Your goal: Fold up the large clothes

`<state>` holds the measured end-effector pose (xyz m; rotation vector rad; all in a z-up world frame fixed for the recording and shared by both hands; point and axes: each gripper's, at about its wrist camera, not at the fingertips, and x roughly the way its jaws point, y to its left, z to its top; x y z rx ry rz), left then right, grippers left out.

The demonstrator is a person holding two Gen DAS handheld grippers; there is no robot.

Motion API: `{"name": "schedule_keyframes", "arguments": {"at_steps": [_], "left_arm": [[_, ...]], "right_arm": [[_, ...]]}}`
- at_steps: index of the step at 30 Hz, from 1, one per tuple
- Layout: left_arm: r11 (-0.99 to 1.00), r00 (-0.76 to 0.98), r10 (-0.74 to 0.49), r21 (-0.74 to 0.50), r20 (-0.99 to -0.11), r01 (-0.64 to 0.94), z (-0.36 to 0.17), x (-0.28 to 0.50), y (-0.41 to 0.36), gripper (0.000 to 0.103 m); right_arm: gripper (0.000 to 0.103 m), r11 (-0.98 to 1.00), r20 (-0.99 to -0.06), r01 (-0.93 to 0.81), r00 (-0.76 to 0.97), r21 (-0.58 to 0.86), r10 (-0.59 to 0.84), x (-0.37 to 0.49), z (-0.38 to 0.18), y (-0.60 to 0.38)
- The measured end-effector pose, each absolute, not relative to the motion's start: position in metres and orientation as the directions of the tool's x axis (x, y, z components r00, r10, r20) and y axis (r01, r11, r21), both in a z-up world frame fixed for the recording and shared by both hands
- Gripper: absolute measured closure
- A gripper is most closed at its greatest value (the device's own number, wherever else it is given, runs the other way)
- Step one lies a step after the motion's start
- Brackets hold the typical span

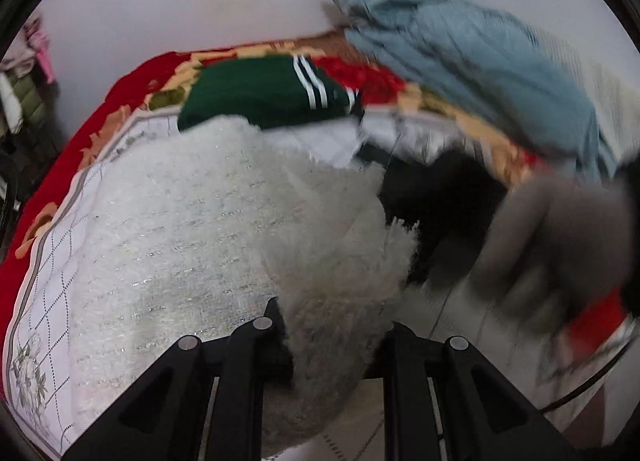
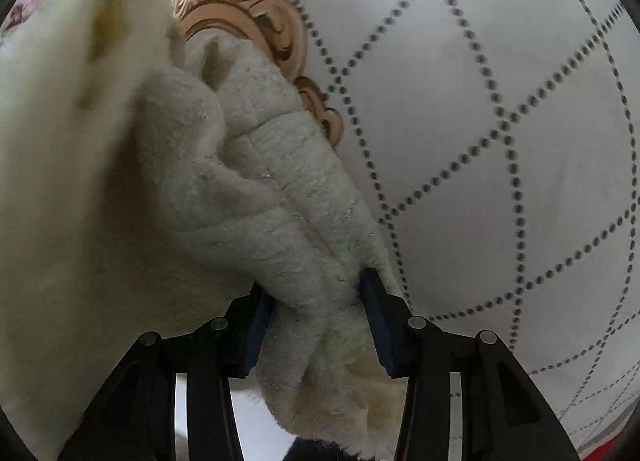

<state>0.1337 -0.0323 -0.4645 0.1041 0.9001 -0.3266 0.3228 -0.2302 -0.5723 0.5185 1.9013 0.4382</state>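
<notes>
Quilted white bedspread [image 2: 500, 109], red floral border [image 1: 120, 101]; plain wall [image 1: 180, 1].

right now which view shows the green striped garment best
The left wrist view: the folded green garment with white stripes lies whole on the bed behind the white fluffy garment. The right wrist view shows only a green sliver at its top edge.

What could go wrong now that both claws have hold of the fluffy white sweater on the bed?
1. The right claw pinches a thick bunched roll of the white sweater, so layers may slip out unevenly.
2. The left claw grips a bulky wad of it, so the fold could come out lumpy.
3. The green top and a dark garment lie close by and could get dragged along.
</notes>
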Motion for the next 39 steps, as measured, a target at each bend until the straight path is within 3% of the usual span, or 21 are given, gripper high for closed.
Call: {"name": "schedule_keyframes", "arguments": {"at_steps": [3, 5, 7, 9, 11, 13, 15, 16, 23, 24, 25, 26, 32, 36, 39], "left_arm": [[0.937, 0.51, -0.195, -0.006, -0.838, 0.349, -0.496, 0.131, -0.025, 0.09], [0.924, 0.498, -0.169, 0.039, -0.85, 0.38, -0.511, 0.121, -0.025, 0.089], [0.891, 0.524, -0.128, 0.135, -0.842, 0.434, -0.515, 0.109, -0.035, 0.088], [0.872, 0.548, -0.072, 0.214, -0.833, 0.44, -0.509, 0.105, -0.047, 0.08], [0.876, 0.545, -0.055, 0.221, -0.837, 0.428, -0.5, 0.105, -0.051, 0.076], [0.891, 0.547, -0.065, 0.199, -0.835, 0.409, -0.489, 0.102, -0.048, 0.063], [0.907, 0.542, -0.088, 0.158, -0.836, 0.39, -0.476, 0.096, -0.043, 0.017], [0.912, 0.543, -0.092, 0.148, -0.835, 0.382, -0.475, 0.09, -0.039, 0.01], [0.981, 0.493, -0.055, 0.045, -0.868, 0.187, -0.462, 0.076, 0.007, 0.008], [0.991, 0.483, -0.022, 0.046, -0.875, 0.128, -0.46, 0.077, 0.018, 0.008], [0.995, 0.477, -0.001, 0.045, -0.879, 0.086, -0.46, 0.077, 0.027, 0.008], [0.998, 0.471, 0.016, 0.044, -0.882, 0.05, -0.46, 0.078, 0.035, 0.009], [0.981, 0.416, 0.104, 0.023, -0.904, -0.194, -0.463, 0.099, 0.085, 0.009], [0.968, 0.401, 0.117, 0.014, -0.909, -0.25, -0.469, 0.123, 0.092, 0.009], [0.966, 0.394, 0.129, 0.026, -0.91, -0.258, -0.476, 0.146, 0.088, 0.009]], "right_arm": [[0.05, 0.836, -0.767, 0.194, -0.333, 0.513, 0.548, 0.323, -0.56, -0.26], [0.037, 0.853, -0.798, 0.19, -0.301, 0.486, 0.522, 0.326, -0.543, -0.278], [0.037, 0.863, -0.825, 0.182, -0.255, 0.472, 0.505, 0.323, -0.519, -0.295], [0.037, 0.856, -0.824, 0.173, -0.232, 0.487, 0.516, 0.318, -0.5, -0.304], [0.037, 0.838, -0.812, 0.158, -0.207, 0.523, 0.545, 0.312, -0.477, -0.305], [0.037, 0.811, -0.786, 0.144, -0.2, 0.568, 0.585, 0.308, -0.464, -0.297], [0.037, 0.786, -0.759, 0.129, -0.205, 0.605, 0.618, 0.304, -0.459, -0.285], [0.037, 0.776, -0.747, 0.124, -0.213, 0.618, 0.629, 0.303, -0.461, -0.279], [0.035, 0.816, -0.752, 0.075, -0.347, 0.573, 0.56, 0.285, -0.498, -0.205], [0.039, 0.816, -0.746, 0.079, -0.363, 0.572, 0.558, 0.278, -0.505, -0.196], [0.07, 0.806, -0.736, 0.078, -0.364, 0.586, 0.57, 0.27, -0.507, -0.188], [0.076, 0.814, -0.748, 0.07, -0.354, 0.577, 0.561, 0.267, -0.509, -0.179], [0.082, 0.737, -0.714, 0.17, -0.181, 0.654, 0.676, 0.247, -0.475, -0.196], [0.086, 0.855, -0.816, 0.26, -0.27, 0.449, 0.511, 0.22, -0.538, -0.215], [0.088, 0.843, -0.801, 0.341, -0.301, 0.417, 0.518, 0.214, -0.563, -0.222]]}}
